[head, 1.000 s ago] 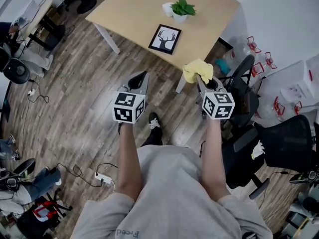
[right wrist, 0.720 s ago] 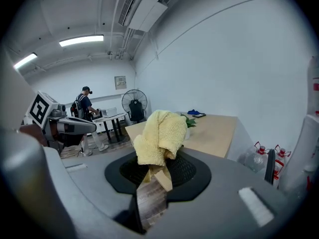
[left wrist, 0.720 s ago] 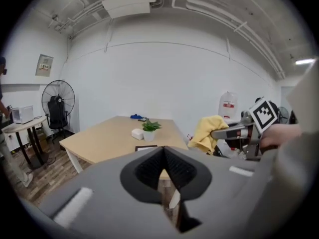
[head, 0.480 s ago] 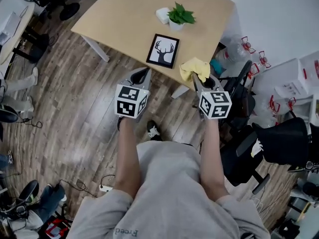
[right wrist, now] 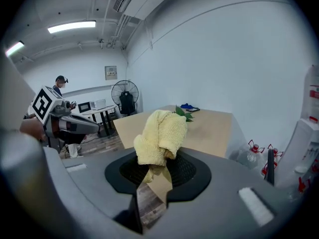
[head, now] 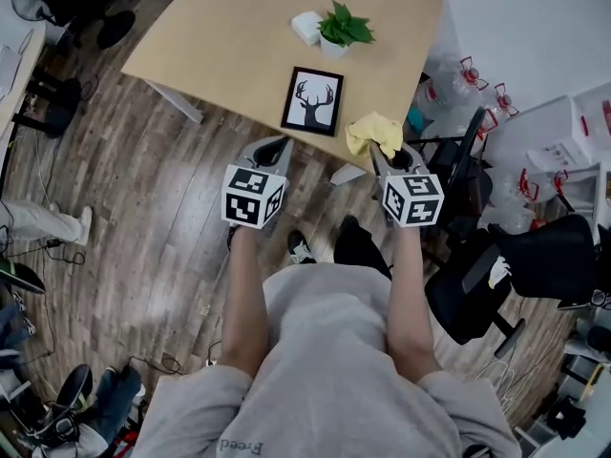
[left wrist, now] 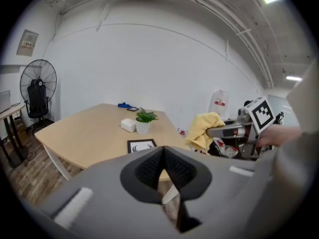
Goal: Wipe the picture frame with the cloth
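Over the last second the person had stepped closer, so the bench (head: pixel 220 46) and the picture frame (head: pixel 313 100) lying flat on it sat nearer the grippers; wiping had not begun, but reach looked almost enough. The right gripper (head: pixel 381 151) was clamped on the one yellow cloth (head: pixel 372 132), held above the bench's near edge, just beside the frame. The left gripper (head: pixel 276 145) was closed and empty. The bench carried one frame, one potted plant (head: pixel 342 29) and one white box (head: pixel 306 27).
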`<state>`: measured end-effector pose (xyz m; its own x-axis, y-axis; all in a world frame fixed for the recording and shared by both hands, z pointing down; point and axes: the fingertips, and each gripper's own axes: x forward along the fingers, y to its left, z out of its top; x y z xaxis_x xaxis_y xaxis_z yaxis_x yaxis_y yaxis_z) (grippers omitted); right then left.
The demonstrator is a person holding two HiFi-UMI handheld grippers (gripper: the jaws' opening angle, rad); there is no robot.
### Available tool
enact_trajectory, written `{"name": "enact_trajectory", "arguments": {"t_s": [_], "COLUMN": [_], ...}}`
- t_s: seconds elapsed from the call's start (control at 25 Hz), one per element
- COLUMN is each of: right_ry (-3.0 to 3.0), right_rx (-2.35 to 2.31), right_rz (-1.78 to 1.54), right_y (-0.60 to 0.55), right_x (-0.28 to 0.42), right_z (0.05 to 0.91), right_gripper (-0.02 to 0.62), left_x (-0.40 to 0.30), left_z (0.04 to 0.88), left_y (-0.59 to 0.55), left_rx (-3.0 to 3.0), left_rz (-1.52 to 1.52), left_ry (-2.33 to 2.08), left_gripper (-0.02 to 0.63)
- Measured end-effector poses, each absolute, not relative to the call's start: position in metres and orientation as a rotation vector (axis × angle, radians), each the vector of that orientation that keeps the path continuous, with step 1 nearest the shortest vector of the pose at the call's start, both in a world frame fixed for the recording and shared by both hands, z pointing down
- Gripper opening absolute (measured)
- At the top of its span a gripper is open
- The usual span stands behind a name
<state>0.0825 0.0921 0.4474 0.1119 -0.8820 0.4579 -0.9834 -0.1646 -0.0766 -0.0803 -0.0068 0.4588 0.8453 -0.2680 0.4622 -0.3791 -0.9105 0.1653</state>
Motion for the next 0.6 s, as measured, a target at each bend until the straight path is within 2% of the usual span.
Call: {"name": "enact_trajectory", "arguments": {"t_s": [0.32,0.6], "right_ry": [-1.886,-1.971], "right_rx": [2.072,1.938], "right_rz": [0.571,0.556], "right_y": [0.059,0.007], "right_x": [0.097,0.121], "right_z": [0.450,0.464], "right_gripper": [0.094,0.094], "left_x": [-0.061,-0.053], "left_z": [0.481,0.514], "left_y": [-0.008,-0.029], "left_rx": [2.716,2.658], "left_rz": [0.639,0.764], "left_ry": [-0.495,-0.575], "left_gripper": [0.052,0.052]}}
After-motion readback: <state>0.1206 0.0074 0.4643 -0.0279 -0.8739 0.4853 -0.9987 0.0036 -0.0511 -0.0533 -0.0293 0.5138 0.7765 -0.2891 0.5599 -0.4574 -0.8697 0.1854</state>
